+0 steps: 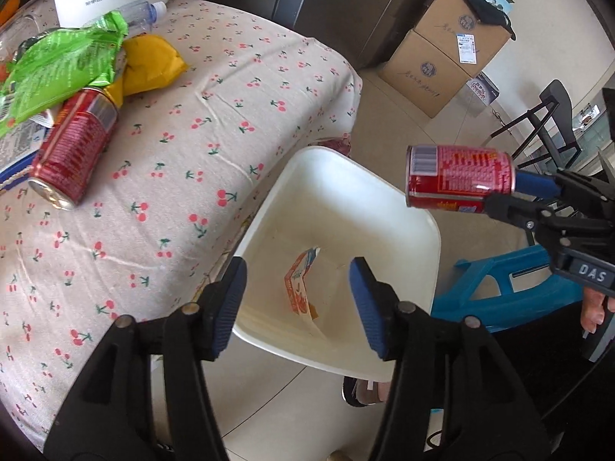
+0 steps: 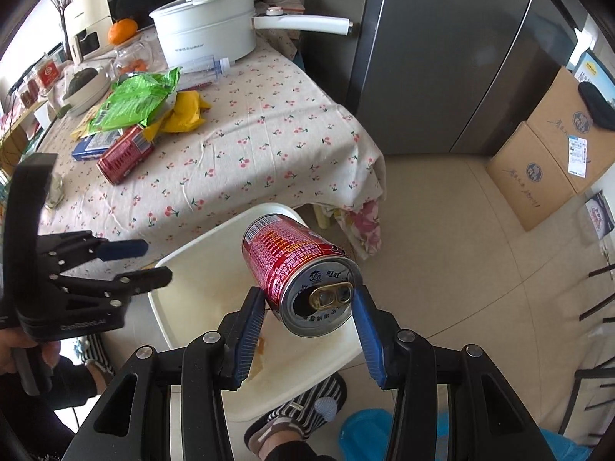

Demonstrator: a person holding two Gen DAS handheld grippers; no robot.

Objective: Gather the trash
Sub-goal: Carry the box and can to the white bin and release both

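Note:
My right gripper (image 2: pixel 307 307) is shut on a red drink can (image 2: pixel 296 269) by its top end and holds it on its side above the white bin (image 2: pixel 184 265); the held can also shows in the left wrist view (image 1: pixel 457 180). My left gripper (image 1: pixel 298 299) is open and empty over the bin (image 1: pixel 384 199), which holds an orange carton (image 1: pixel 300 288). A second red can (image 1: pixel 73 150) lies on the cherry-print tablecloth (image 1: pixel 184 176), beside a green wrapper (image 1: pixel 61 61) and a yellow wrapper (image 1: pixel 150 63).
A white pot (image 2: pixel 207 27), a clear plastic bottle (image 2: pixel 203 65), an orange (image 2: pixel 122 30) and bowls stand at the table's back. A grey fridge (image 2: pixel 442 57) and cardboard boxes (image 2: pixel 549 153) stand right. A blue stool (image 1: pixel 499 292) is beside the bin.

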